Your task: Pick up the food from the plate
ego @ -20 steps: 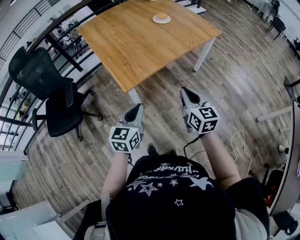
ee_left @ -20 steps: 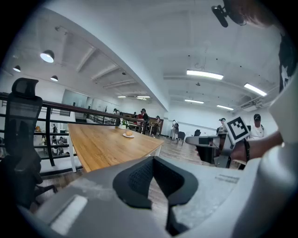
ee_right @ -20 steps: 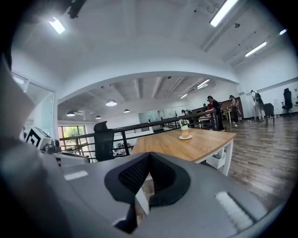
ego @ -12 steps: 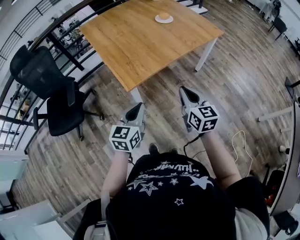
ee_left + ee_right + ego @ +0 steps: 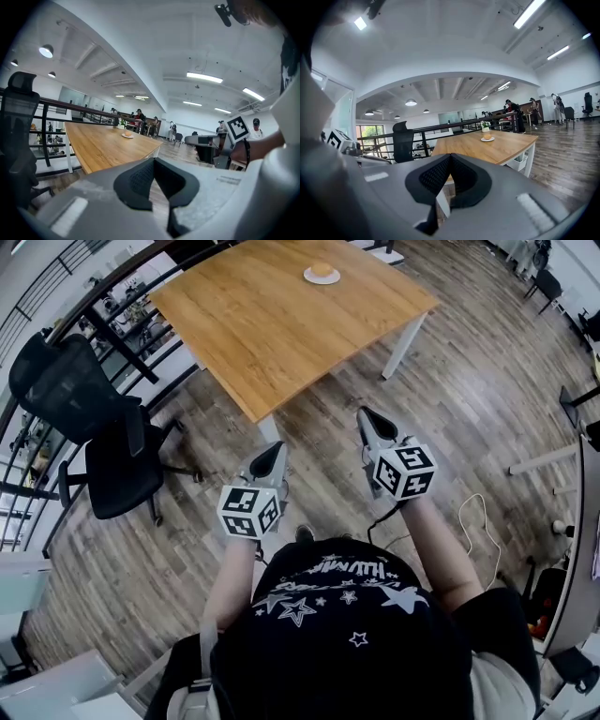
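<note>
L gripper (image 5: 275,450), R gripper (image 5: 367,415): shut tight, nothing held, 6 o'clock off table (image 5: 281,324); food (image 5: 322,269) on plate (image 5: 309,279) at 12 o'clock.

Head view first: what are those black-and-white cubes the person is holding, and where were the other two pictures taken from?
There is no robot here: a person stands on a wooden floor with a hand tool in each hand. Each cube is part of a gripper, a two-jaw pincer. The left gripper and right gripper both point toward a wooden table. The head view comes from a camera on the person's head, looking down. The other two pictures come from cameras riding on each gripper, looking along its jaws. In both, the jaws are closed with nothing between them. On the far part of the table sits a small white plate with a round piece of food, perhaps a bun. Nothing is held yet. A black office chair stands left of the table.
</note>
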Demonstrator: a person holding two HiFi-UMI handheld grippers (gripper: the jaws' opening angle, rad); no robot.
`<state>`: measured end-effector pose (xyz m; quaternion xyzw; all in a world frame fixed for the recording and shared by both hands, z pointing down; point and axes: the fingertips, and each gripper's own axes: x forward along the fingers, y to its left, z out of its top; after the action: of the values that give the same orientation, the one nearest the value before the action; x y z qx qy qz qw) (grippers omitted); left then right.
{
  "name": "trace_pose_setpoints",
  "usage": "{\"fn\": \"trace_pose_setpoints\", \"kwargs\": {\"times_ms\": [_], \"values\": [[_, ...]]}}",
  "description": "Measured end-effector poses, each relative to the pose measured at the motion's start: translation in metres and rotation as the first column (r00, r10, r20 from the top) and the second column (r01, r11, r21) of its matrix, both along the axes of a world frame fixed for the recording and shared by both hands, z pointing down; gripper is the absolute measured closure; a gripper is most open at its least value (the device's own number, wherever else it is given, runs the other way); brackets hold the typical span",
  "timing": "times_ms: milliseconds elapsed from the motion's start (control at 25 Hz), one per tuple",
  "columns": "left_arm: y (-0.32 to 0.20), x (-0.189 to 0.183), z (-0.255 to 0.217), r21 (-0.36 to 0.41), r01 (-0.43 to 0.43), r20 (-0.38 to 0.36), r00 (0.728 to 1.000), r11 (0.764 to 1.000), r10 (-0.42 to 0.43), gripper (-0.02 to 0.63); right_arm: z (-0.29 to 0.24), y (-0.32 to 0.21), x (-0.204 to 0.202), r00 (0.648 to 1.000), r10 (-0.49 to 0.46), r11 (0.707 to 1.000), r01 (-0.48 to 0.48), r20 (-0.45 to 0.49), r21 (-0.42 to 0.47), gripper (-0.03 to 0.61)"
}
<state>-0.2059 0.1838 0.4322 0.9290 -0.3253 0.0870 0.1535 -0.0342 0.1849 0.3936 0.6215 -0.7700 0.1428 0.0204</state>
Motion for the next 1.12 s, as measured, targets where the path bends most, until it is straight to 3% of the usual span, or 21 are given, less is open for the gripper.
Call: {"fn": "trace_pose_setpoints", "kwargs": {"times_ms": [440,680,1120], "values": [[-0.019,-0.023,0.005,-0.005,-0.048,-0.013,0.999,0.999,0.048,0.612,0.006,-0.006,-0.015,0.997,0.067,0.998,-0.067,-0.037,0.015,0.577],[-0.027,-0.017,0.015,-0.027,-0.037,-0.011,0.999,0.999,0.037,0.612,0.01,-0.021,0.003,0.996,0.091,0.996,-0.091,-0.01,0.004,0.577],[-0.1,0.018,0.031,-0.053,0.091,0.052,0.995,0.994,-0.088,0.612,0.043,-0.126,0.061,0.999,0.011,1.0,-0.01,0.039,-0.029,0.577]]}}
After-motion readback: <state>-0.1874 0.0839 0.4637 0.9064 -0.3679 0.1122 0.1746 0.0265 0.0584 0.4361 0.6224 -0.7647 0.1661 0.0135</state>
